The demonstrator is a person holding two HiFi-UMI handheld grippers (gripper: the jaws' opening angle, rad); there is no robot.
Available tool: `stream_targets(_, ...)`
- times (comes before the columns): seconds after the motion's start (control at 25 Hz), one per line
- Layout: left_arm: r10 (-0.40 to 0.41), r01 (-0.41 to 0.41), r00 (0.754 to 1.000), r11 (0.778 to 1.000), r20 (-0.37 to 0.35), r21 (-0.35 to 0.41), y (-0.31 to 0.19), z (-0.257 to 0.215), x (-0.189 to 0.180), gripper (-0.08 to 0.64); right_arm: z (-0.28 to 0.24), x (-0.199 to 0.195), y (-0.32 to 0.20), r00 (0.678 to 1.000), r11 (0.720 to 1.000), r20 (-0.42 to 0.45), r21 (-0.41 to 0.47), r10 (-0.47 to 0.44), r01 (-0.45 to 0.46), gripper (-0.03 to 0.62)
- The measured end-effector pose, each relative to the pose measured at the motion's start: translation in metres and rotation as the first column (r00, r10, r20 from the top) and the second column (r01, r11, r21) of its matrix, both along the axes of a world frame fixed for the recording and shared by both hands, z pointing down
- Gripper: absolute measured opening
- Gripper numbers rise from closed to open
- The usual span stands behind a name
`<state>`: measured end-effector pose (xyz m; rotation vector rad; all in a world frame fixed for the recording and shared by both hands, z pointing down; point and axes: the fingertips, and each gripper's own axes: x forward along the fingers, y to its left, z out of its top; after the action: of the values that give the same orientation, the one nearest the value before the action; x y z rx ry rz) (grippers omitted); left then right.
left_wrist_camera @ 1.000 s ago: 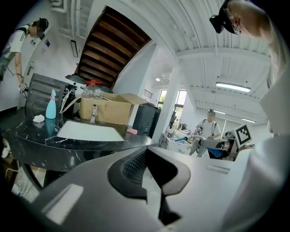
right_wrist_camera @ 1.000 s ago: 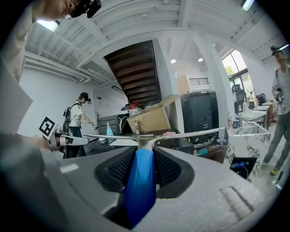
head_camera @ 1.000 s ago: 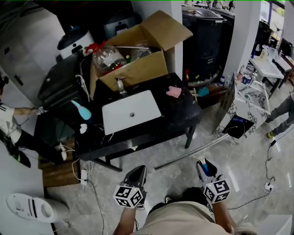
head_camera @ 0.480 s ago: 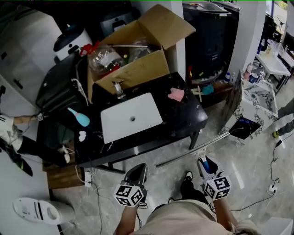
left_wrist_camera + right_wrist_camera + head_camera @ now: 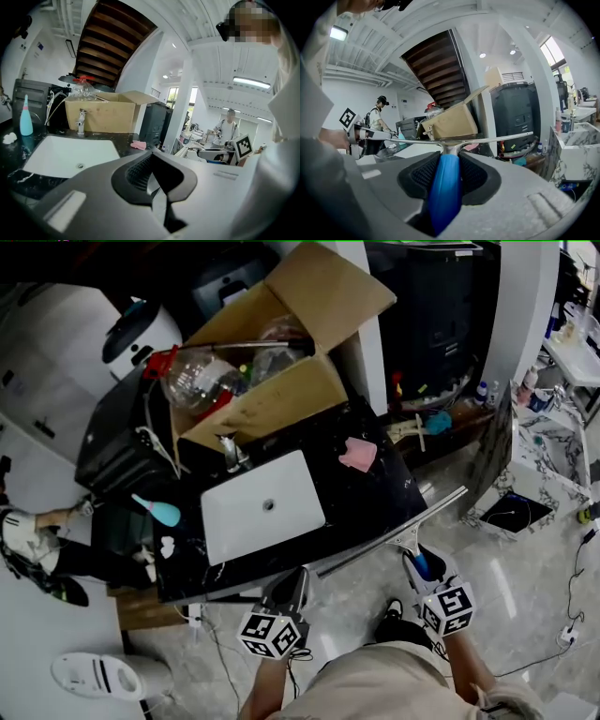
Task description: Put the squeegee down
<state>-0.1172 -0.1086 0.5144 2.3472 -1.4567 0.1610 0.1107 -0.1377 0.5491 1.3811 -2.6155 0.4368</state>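
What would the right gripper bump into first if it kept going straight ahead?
Probably the black counter. The right gripper holds the squeegee with its long blade out front, close to the counter's near edge, so the blade would likely touch first. Depth is hard to judge.

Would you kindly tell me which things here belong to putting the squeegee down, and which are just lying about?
Job in hand:
squeegee
right gripper, gripping it
counter, the likely landing spot

Lying about:
sink
pink cloth
box
teal bottle
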Motion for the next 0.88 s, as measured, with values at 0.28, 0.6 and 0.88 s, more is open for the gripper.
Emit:
stream_targets(0.28, -0.037, 0.035, 0.998, 0.999, -0.051, -0.042, -0.042, 0.005, 0.020, 0.017, 0.015, 0.012, -0.059, 1.000, 0.999, 0.024, -0.037, -0.012, 0.012, 0.129)
stream_targets(0.6, -0.049, 0.045, 0.998, 0.995, -0.042, -0.084, -0.076, 0.017, 0.005, 0.017, 0.029, 0.000, -0.096, 0.999, 0.996, -0.004, -0.082, -0.042, 0.041, 0.129)
stream_targets(0.88, 0.070, -0.073, 0.996, 0.996, -0.062, -0.049, -0.131, 0.013, -0.003, 0.017, 0.022, -0.016, -0.129, 0.998, 0.993, -0.049, -0.111, 0.037, -0.042, 0.129)
